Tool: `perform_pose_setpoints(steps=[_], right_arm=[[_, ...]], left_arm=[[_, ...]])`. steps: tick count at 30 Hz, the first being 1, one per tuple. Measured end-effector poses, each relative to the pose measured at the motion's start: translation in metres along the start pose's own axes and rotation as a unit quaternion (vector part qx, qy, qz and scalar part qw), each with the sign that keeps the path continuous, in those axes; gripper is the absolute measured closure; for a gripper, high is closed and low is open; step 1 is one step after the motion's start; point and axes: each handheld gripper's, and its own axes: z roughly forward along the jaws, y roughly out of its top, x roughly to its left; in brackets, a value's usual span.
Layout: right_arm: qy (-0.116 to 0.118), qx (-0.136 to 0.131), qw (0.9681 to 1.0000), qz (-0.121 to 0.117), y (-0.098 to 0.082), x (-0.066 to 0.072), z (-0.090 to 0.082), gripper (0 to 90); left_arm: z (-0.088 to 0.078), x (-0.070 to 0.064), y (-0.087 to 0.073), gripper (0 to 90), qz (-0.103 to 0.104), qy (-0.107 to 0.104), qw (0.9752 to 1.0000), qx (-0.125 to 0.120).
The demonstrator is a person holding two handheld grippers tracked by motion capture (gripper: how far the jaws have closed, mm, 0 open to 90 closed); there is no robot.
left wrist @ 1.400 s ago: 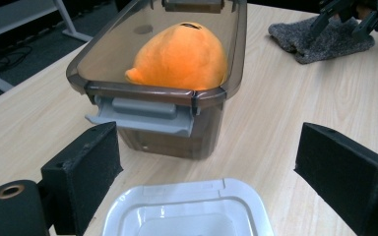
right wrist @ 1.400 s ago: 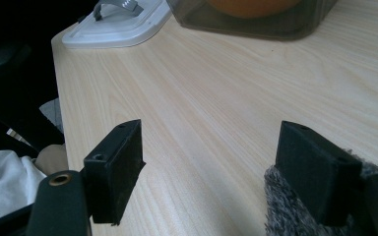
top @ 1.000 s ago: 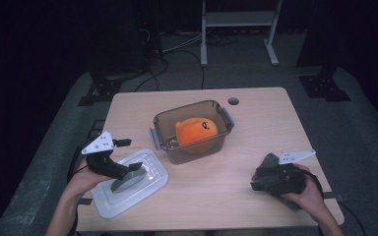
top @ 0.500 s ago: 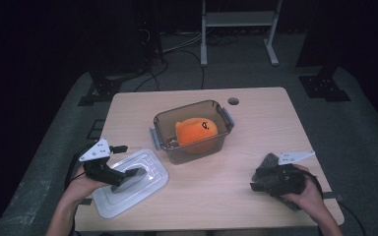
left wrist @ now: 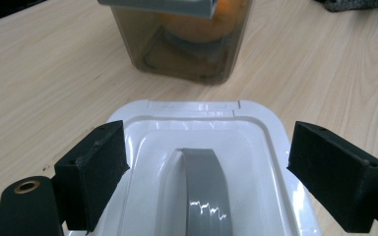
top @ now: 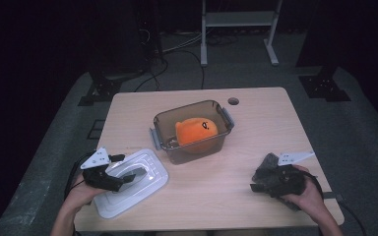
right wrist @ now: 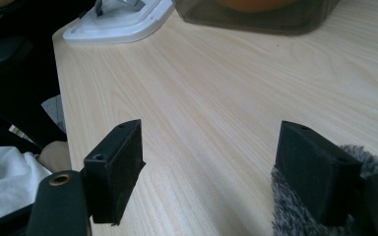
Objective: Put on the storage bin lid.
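**Desk:** What is shown at the lower left of the high view?

**Caption:** The left gripper [top: 128, 178] is seen lowered over a white container lid [top: 142, 184] lying flat near the table's [top: 256, 128] lower-left corner. In the left gripper view, the lid's grey handle [left wrist: 204, 184] is framed between the two black jaws, which have just been closing slightly but are parted wide; neither pad is seen touching the handle.

**Desk:** Which way does the handle run?

**Caption:** Its long axis is pointed straight away from the gripper, toward the brown translucent container [top: 193, 130] at the centre of the high view. The jaws are therefore set on either side of the handle's narrow width, so a closing move would be judged to catch it across, not along.

**Desk:** And the other hand?

**Caption:** The right gripper [top: 260, 183] is held at the lower right of the high view, well apart from the lid, its jaws spread over bare wood with nothing between them. A grey fuzzy cloth [right wrist: 305, 206] is seen against it. The left hand is clearly the nearer one.

**Desk:** Any writing?

**Caption:** None can be read. An orange plush toy [top: 197, 130] with a small printed face is seen inside the container, which stands uncovered.
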Motion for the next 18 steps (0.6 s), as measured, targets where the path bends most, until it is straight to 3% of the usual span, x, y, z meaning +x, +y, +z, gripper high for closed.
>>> perform_pose_setpoints(steps=[8, 18], right_arm=[[0.001, 0.003, 1.0, -0.002, -0.001, 0.0, 0.0, 24.9], [0.0, 0.006, 1.0, -0.002, -0.001, 0.001, 0.001, 24.9]], left_arm=[[0.002, -0.001, -0.012, 15.1, 0.007, 0.008, 0.9999, 0.002], [0.004, -0.001, -0.024, 29.4, 0.014, 0.002, 0.9999, 0.004]])
